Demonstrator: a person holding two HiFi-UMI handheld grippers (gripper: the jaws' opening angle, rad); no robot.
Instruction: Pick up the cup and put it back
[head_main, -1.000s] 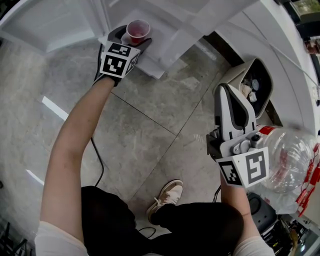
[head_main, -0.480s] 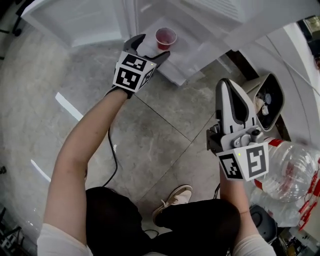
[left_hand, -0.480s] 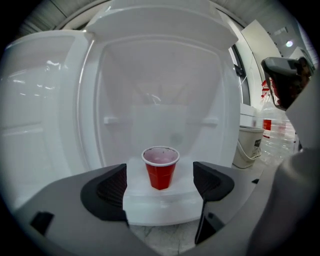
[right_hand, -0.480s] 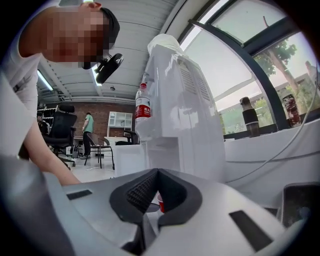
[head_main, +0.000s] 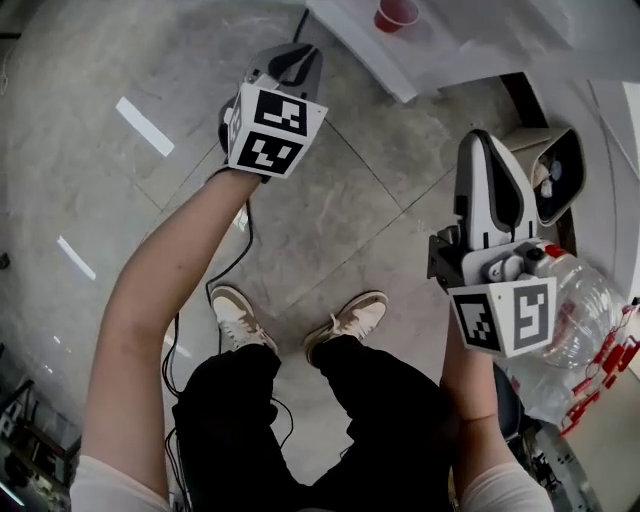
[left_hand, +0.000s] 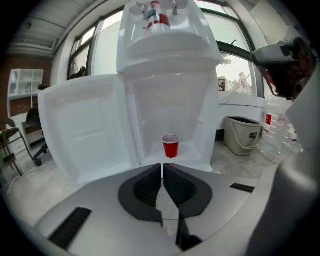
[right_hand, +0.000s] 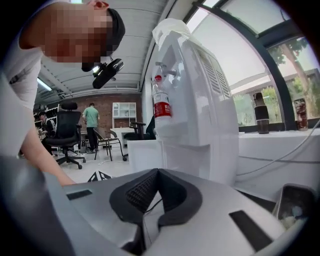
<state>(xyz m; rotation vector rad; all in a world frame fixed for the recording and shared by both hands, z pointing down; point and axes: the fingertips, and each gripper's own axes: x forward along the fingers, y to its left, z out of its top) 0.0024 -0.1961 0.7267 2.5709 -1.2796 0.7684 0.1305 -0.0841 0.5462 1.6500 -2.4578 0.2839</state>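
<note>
Left gripper (left_hand: 162, 169): jaws have just been closing and now meet, with nothing between them.
Right gripper (right_hand: 157, 172): jaws pressed together, empty.
Cup (left_hand: 171, 147): upright in the dispenser (left_hand: 165, 85) niche, straight ahead of the left fingertips, well apart.

The head view looks steeply down, water dispenser (head_main: 470, 40) at 1 o'clock; the left gripper view faces its front, sharing the red cup (head_main: 397, 14); the right gripper view sees its side.

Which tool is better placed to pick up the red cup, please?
Probably the left tool: its jaws, just closed on nothing, point at the red cup; the right tool faces the side of the dispenser.
</note>
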